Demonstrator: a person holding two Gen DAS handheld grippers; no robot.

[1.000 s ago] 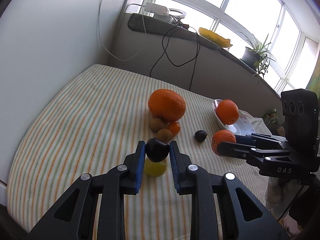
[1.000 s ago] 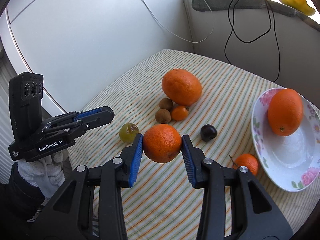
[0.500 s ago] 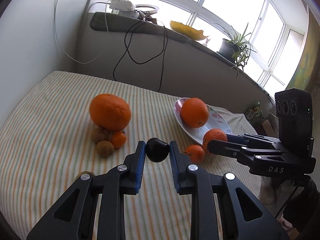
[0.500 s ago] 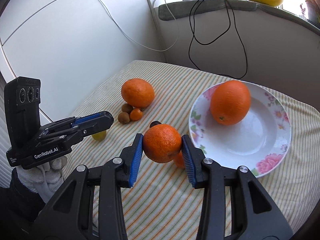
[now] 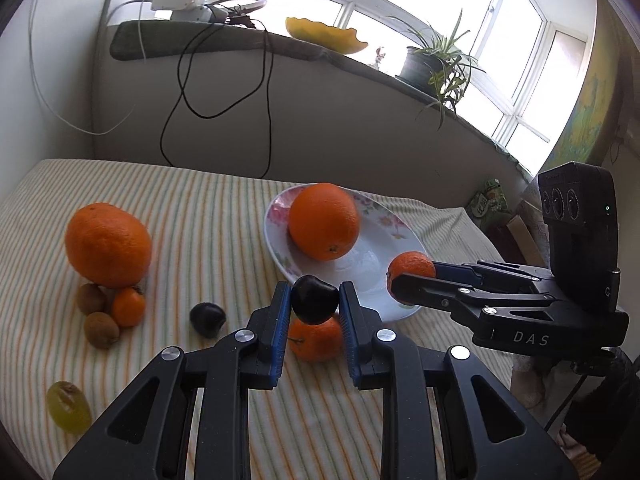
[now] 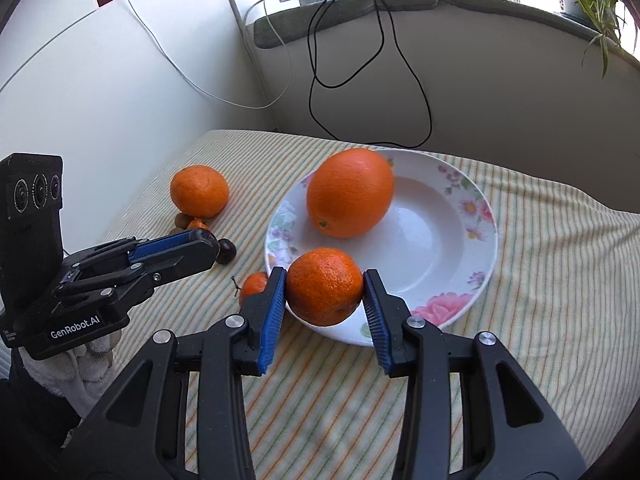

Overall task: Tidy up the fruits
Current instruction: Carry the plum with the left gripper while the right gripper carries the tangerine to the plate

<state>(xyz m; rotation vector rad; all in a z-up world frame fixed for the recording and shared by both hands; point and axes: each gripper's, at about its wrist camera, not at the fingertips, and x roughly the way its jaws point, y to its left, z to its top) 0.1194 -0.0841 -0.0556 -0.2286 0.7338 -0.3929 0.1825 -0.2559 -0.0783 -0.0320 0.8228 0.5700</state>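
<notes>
Both grippers have swung from the fruit cluster toward the floral plate (image 6: pixel 476 240).
Left gripper (image 5: pixel 314 306) clamps a dark plum (image 5: pixel 313 299); right gripper (image 6: pixel 325 292) clamps a mandarin (image 6: pixel 324 286).

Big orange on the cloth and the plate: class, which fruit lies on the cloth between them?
A dark plum lies on the striped cloth between the big orange and the plate, nearer the camera; the left wrist view shows it best.
</notes>
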